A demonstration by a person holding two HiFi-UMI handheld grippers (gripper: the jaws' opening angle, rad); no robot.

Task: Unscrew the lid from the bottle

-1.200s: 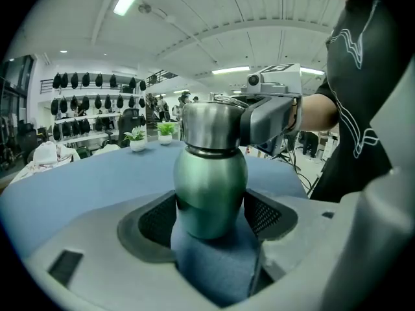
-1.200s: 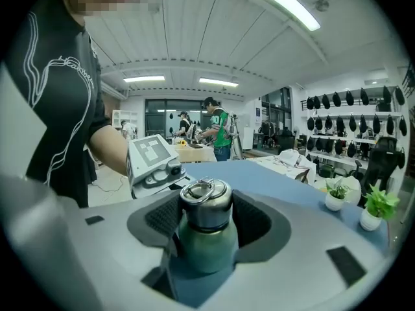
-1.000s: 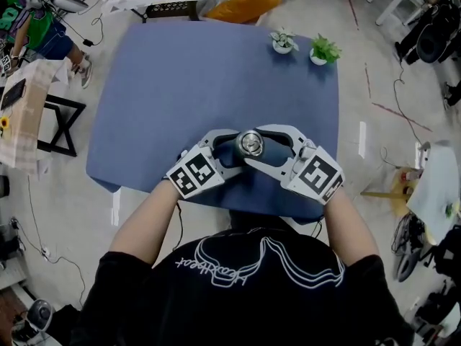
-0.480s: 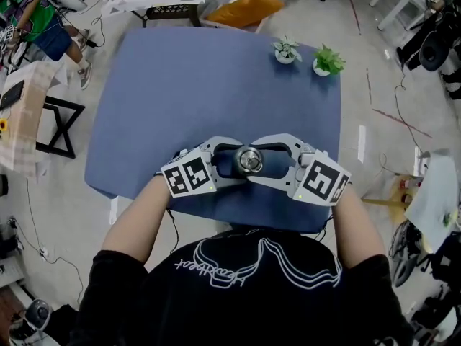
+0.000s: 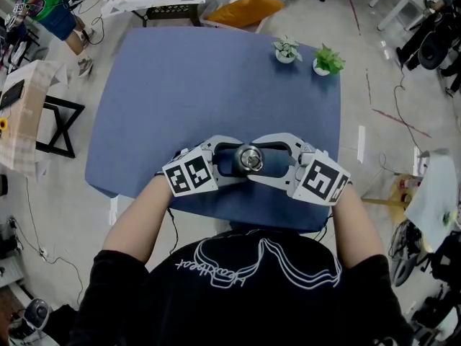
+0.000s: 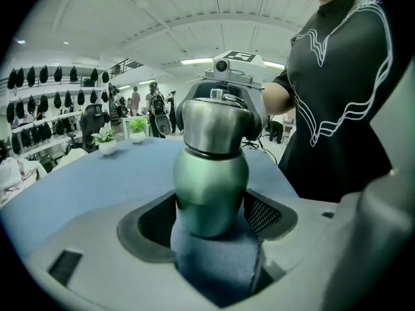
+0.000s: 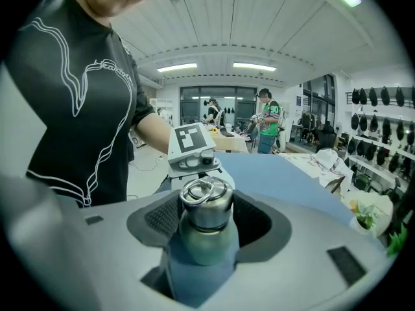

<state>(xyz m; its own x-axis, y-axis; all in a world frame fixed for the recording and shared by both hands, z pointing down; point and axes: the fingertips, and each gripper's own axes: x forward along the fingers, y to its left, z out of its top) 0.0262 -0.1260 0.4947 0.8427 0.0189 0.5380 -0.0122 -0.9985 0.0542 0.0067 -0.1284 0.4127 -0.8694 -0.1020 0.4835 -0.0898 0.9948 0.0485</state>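
Our left gripper [image 6: 211, 229] is closed on the green body of the bottle [image 6: 211, 186]. Its meshed pads [image 6: 262, 212] sit against the lower flanks, and the bottle stands upright straight ahead of it. Our right gripper [image 7: 206, 232] comes in from the opposite side with its jaws fairly wide, clamped on the steel lid [image 7: 206, 203]. A wire ring lies flat on top of the lid, which is on the bottle's neck.

The only markings near the jaws are black-and-white squares on the marker cube of the left gripper [image 5: 191, 175] and the marker cube of the right gripper [image 5: 320, 179]. Behind the grippers, our black shirt [image 5: 252, 287] carries a white line drawing with a line of script that is too small for us to read.

Our left forearm [image 5: 140, 218] and right forearm [image 5: 356, 218] reach in with elbows out. Both grippers angle inward and tip somewhat downward, so they meet at the bottle over the near edge of the blue table [image 5: 180, 85]. Well beyond the grippers, at the table's far right corner, stand two small potted plants [image 5: 287, 49].
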